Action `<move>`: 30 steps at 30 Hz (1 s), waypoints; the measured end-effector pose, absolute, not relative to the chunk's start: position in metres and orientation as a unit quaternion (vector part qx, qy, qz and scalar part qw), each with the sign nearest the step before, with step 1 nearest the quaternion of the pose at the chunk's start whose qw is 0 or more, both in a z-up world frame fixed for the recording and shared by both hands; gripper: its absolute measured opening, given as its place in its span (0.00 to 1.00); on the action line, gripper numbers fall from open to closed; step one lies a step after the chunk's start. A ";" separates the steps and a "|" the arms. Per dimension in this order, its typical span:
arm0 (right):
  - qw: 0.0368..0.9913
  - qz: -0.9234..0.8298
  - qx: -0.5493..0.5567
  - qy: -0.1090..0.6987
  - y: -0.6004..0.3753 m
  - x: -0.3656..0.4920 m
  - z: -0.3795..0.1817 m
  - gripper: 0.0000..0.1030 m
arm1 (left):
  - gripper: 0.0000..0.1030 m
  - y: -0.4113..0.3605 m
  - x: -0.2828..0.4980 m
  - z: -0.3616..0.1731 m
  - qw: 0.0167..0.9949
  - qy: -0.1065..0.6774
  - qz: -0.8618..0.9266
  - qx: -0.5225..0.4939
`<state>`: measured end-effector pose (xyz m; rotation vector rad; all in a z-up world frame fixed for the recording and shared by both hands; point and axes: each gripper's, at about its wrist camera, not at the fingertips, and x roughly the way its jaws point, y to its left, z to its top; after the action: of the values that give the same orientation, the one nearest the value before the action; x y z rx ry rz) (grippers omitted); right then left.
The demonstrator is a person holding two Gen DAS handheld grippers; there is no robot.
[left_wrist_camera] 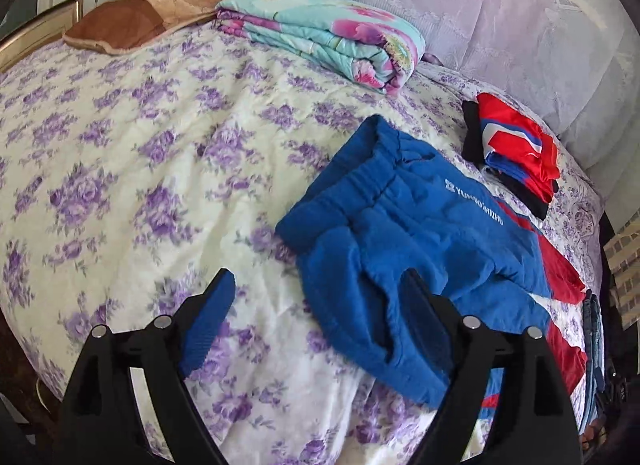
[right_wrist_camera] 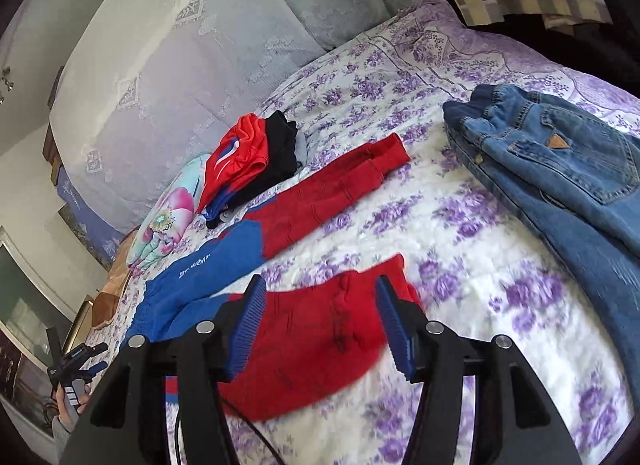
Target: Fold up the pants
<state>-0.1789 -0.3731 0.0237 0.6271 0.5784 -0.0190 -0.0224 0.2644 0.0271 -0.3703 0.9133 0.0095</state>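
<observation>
Blue pants with red lower legs [left_wrist_camera: 416, 225] lie spread on the floral bed, waistband toward the left. My left gripper [left_wrist_camera: 320, 293] is open above the waist end, its right finger over the blue cloth, holding nothing. In the right wrist view the two red legs [right_wrist_camera: 320, 193] lie apart; my right gripper [right_wrist_camera: 320, 313] is open, its jaws either side of the near red leg end [right_wrist_camera: 320, 337], just above it. The left gripper [right_wrist_camera: 80, 361] shows small at the far left of that view.
Folded red, blue and black clothes [left_wrist_camera: 516, 149] are stacked by the lace curtain [left_wrist_camera: 480, 13]. A folded floral quilt [left_wrist_camera: 332, 33] and a brown pillow [left_wrist_camera: 160, 13] lie at the bed's far side. Blue jeans [right_wrist_camera: 560, 169] lie on the right of the bedspread [left_wrist_camera: 120, 145].
</observation>
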 end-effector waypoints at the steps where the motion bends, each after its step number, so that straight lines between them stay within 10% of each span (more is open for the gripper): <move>1: 0.910 -0.010 0.304 0.283 -0.372 -0.188 0.023 0.55 | 0.80 0.266 -0.021 0.020 0.876 0.445 0.005 -0.185; 30: 0.879 0.008 0.318 0.356 -0.326 -0.158 -0.034 0.53 | 0.95 0.222 0.024 -0.020 0.903 0.410 0.099 -0.087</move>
<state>-0.1575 -0.3259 -0.0337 0.6626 0.7433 0.0167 0.0239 0.2217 -0.0195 -0.1792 0.8468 0.2037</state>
